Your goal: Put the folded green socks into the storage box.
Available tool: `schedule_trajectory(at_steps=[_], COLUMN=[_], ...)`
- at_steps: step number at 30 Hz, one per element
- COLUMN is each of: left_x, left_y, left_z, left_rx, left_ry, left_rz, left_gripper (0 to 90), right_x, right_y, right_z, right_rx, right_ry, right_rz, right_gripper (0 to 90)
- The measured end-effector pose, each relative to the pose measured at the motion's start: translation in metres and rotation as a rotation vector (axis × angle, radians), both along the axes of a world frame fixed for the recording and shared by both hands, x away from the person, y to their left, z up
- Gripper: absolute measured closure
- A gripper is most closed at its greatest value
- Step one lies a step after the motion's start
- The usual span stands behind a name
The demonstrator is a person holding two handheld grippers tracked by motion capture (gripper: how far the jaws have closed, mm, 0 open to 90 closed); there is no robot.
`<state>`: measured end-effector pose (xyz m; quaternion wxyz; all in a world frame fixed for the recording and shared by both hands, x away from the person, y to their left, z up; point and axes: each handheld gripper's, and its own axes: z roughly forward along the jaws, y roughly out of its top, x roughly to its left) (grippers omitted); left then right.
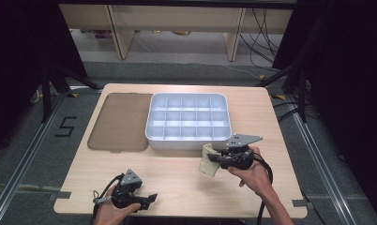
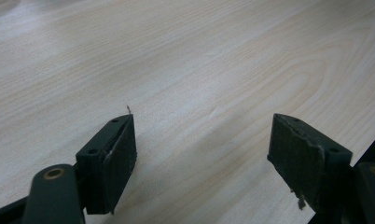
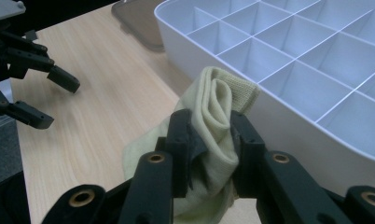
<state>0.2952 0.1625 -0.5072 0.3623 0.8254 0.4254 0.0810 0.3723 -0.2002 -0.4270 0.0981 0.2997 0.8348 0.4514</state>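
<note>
A pale yellow rolled cloth (image 3: 218, 121) is pinched between the black jaws of my right gripper (image 3: 212, 128), held just above the table beside the front wall of a white divided tray (image 3: 251, 100). From above, the cloth (image 1: 208, 161) hangs from the right gripper (image 1: 218, 156) in front of the tray (image 1: 189, 141). My left gripper (image 1: 150, 198) rests near the table's front edge at the left. Its jaws (image 2: 202, 140) stand wide apart over bare wood, with nothing between them.
A brownish translucent lid (image 1: 118, 122) lies flat to the left of the tray. The tray's compartments hold nothing. Bare wood lies between the two grippers. Beyond the table are a grey floor, cables and wooden furniture legs.
</note>
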Motion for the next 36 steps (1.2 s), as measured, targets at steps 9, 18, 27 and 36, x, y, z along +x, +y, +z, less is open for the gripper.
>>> schedule_trajectory(at_steps=[9,18,27,36], left_x=[0.000,-0.001,-0.002,-0.003], left_y=[0.002,0.001,0.000,0.001], left_z=[0.000,0.000,-0.003,-0.002], left_rx=[0.017,0.011,0.018,0.019], left_ry=[-0.002,0.007,0.007,0.010], left_rz=[0.001,-0.002,-0.014,-0.004], left_gripper=[22.9,22.9,22.9,22.9], right_x=[0.004,0.009,0.011,0.015], right_y=[-0.008,-0.014,-0.015,-0.020], right_z=[0.006,0.008,0.013,0.022], right_rx=[-0.022,-0.022,-0.016,-0.035], right_ry=[-0.027,-0.029,-0.042,-0.066], right_rz=[-0.028,-0.040,-0.076,-0.095], right_gripper=[73.0,73.0,73.0,73.0])
